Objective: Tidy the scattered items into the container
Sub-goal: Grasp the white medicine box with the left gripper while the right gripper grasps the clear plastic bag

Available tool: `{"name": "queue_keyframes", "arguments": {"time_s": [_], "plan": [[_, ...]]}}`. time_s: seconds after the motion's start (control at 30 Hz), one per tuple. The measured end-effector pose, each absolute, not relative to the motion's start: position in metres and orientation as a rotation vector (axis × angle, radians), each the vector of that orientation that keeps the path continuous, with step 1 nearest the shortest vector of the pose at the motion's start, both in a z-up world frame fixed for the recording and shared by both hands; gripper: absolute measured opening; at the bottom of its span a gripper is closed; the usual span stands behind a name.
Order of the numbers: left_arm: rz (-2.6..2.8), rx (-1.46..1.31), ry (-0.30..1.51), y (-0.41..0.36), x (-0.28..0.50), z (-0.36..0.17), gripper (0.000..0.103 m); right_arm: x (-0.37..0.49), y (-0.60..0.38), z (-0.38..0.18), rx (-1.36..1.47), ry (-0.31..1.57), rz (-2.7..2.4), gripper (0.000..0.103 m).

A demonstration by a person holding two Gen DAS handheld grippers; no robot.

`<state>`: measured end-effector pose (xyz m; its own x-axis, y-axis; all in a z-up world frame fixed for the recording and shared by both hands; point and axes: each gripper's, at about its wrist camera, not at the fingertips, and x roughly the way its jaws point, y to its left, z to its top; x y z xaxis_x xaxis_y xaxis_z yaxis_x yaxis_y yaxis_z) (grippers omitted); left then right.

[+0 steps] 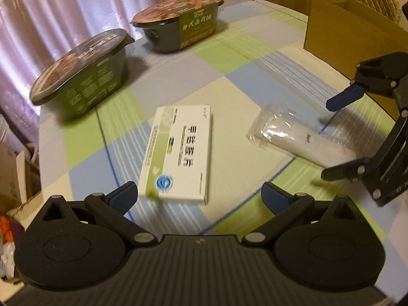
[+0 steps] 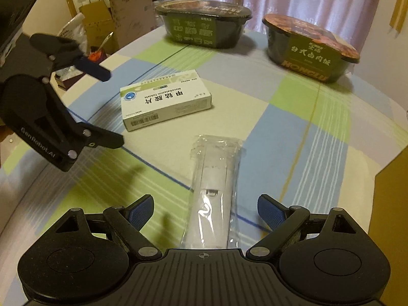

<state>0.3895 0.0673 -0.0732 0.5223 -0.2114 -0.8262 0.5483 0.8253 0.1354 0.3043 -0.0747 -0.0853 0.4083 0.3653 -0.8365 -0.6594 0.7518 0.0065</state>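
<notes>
A checked cloth [image 1: 229, 81] covers the table before pink curtains [image 1: 51, 7]. The white medicine box [image 1: 179, 153] lies flat at its centre, directly ahead of the left gripper [image 1: 200, 195], whose jaws gape, empty. Right of the box, a plastic-wrapped white device [image 2: 214, 191] lies lengthwise between the right gripper's [image 2: 204, 210] spread fingers. Two black meal bowls [image 2: 204, 28] stand beyond; a cardboard box [image 1: 339, 33] sits farther right.
</notes>
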Motion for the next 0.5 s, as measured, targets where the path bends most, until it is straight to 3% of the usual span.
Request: {"name": "queue_keyframes", "arguments": {"time_s": [0.2, 0.23, 0.27, 0.3, 0.4, 0.47, 0.5], "plan": [[-0.463, 0.426, 0.920, 0.070, 0.417, -0.082, 0.100, 0.315, -0.072, -0.096, -0.342, 0.947, 0.659, 0.093], [-0.454, 0.415, 0.926, 0.073, 0.422, -0.084, 0.098, 0.316, -0.071, -0.097, -0.343, 0.948, 0.660, 0.088], [-0.452, 0.401, 0.935, 0.076, 0.427, -0.086, 0.096, 0.317, -0.071, -0.099, -0.345, 0.953, 0.664, 0.076], [-0.454, 0.389, 0.945, 0.078, 0.431, -0.088, 0.094, 0.318, -0.071, -0.101, -0.349, 0.958, 0.660, 0.074], [-0.461, 0.367, 0.976, 0.082, 0.439, -0.092, 0.084, 0.321, -0.074, -0.106, -0.340, 0.967, 0.653, 0.074], [-0.471, 0.373, 0.989, 0.082, 0.440, -0.094, 0.069, 0.322, -0.075, -0.108, -0.338, 0.966, 0.649, 0.074], [-0.477, 0.383, 0.990, 0.081, 0.439, -0.094, 0.069, 0.321, -0.074, -0.108, -0.341, 0.961, 0.649, 0.074]]}}
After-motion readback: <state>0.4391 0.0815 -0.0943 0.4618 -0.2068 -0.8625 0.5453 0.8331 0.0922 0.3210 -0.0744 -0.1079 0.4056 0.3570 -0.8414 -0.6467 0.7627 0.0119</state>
